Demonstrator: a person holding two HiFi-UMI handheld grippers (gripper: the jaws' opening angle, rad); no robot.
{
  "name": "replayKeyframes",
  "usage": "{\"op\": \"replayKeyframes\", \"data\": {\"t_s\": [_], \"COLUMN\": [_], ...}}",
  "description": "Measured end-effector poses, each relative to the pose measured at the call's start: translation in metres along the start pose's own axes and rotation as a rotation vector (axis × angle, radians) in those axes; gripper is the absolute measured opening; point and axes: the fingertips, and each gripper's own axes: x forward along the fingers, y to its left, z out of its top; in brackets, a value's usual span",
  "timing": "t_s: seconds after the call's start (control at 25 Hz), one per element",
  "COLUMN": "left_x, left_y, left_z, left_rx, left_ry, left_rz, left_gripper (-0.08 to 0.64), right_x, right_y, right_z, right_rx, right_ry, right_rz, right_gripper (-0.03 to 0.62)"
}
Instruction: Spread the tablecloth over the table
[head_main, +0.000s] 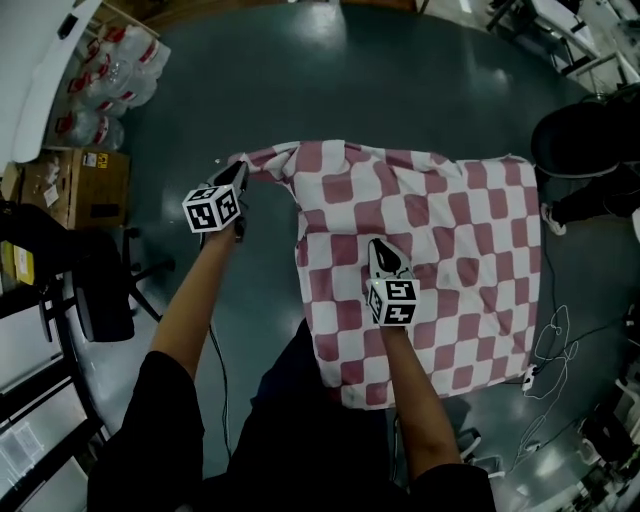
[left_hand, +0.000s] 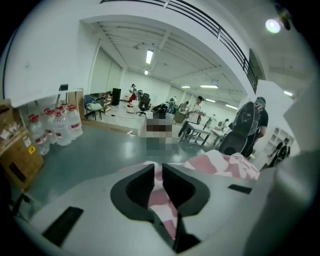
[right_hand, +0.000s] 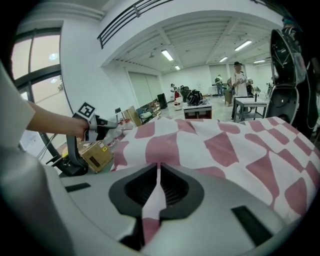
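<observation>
A pink-and-white checked tablecloth (head_main: 450, 220) lies spread over the table, which it hides completely. Its far left corner is drawn out into a point over the floor, and my left gripper (head_main: 240, 172) is shut on that corner. In the left gripper view a strip of cloth (left_hand: 220, 164) runs between the jaws of the left gripper (left_hand: 158, 167) and fills the narrow gap. My right gripper (head_main: 385, 250) rests over the cloth's near-middle, shut on a thin raised fold. In the right gripper view that fold (right_hand: 154, 205) passes through the right gripper (right_hand: 158, 167), with the cloth (right_hand: 225, 145) flat beyond.
A teal floor (head_main: 250, 90) surrounds the table. Packs of water bottles (head_main: 105, 75), a cardboard box (head_main: 80, 185) and a black office chair (head_main: 95, 290) stand at the left. Another black chair (head_main: 585, 140) and loose cables (head_main: 550, 350) are at the right. People stand far off.
</observation>
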Motion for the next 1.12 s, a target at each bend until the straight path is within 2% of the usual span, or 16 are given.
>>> {"op": "replayKeyframes", "data": {"t_s": [0.12, 0.2, 0.24, 0.28, 0.36, 0.44, 0.48, 0.56, 0.64, 0.76, 0.84, 0.88, 0.92, 0.96, 1.04, 1.12], "left_x": [-0.011, -0.017, -0.020, -0.021, -0.015, -0.004, 0.002, 0.015, 0.025, 0.027, 0.024, 0.021, 0.018, 0.015, 0.014, 0.020], "left_y": [-0.062, -0.110, -0.133, -0.156, -0.198, -0.232, -0.245, -0.259, -0.259, -0.258, -0.257, -0.255, -0.254, -0.254, -0.256, -0.261], "left_z": [-0.025, -0.039, -0.046, -0.051, -0.063, -0.077, -0.086, -0.109, -0.130, -0.139, -0.143, -0.147, -0.150, -0.151, -0.147, -0.144], "left_rx": [-0.110, -0.128, -0.112, -0.077, 0.045, 0.169, 0.206, 0.239, 0.254, 0.318, 0.341, 0.342, 0.335, 0.324, 0.311, 0.341], "left_ry": [-0.037, -0.041, -0.040, -0.037, -0.018, 0.013, 0.039, 0.115, 0.187, 0.207, 0.220, 0.232, 0.243, 0.247, 0.233, 0.215], "left_rz": [-0.109, -0.196, -0.236, -0.270, -0.325, -0.370, -0.391, -0.425, -0.432, -0.427, -0.417, -0.413, -0.413, -0.418, -0.438, -0.456], "left_gripper": [0.079, 0.090, 0.108, 0.110, 0.110, 0.110, 0.110, 0.110, 0.110, 0.103, 0.103, 0.104, 0.104, 0.104, 0.104, 0.104], "right_x": [0.004, 0.006, 0.009, 0.013, 0.025, 0.041, 0.050, 0.068, 0.078, 0.084, 0.086, 0.085, 0.080, 0.074, 0.057, 0.046], "right_y": [-0.007, -0.014, -0.018, -0.022, -0.035, -0.044, -0.047, -0.052, -0.064, -0.080, -0.077, -0.071, -0.066, -0.066, -0.087, -0.128], "right_z": [0.013, 0.027, 0.034, 0.040, 0.048, 0.046, 0.040, 0.022, 0.015, 0.024, 0.028, 0.029, 0.031, 0.037, 0.055, 0.067], "right_rx": [-0.010, -0.014, -0.018, -0.025, -0.046, -0.064, -0.069, -0.077, -0.077, -0.087, -0.112, -0.116, -0.113, -0.112, -0.119, -0.107], "right_ry": [-0.029, -0.058, -0.068, -0.071, -0.056, -0.003, 0.040, 0.134, 0.166, 0.164, 0.166, 0.154, 0.129, 0.094, 0.017, -0.011], "right_rz": [-0.009, -0.019, -0.024, -0.029, -0.038, -0.026, -0.009, 0.018, 0.010, -0.006, 0.025, 0.064, 0.103, 0.123, 0.082, -0.009], "right_gripper": [0.028, 0.073, 0.089, 0.091, 0.091, 0.091, 0.091, 0.108, 0.104, 0.042, 0.029, 0.035, 0.098, 0.123, 0.121, 0.120]}}
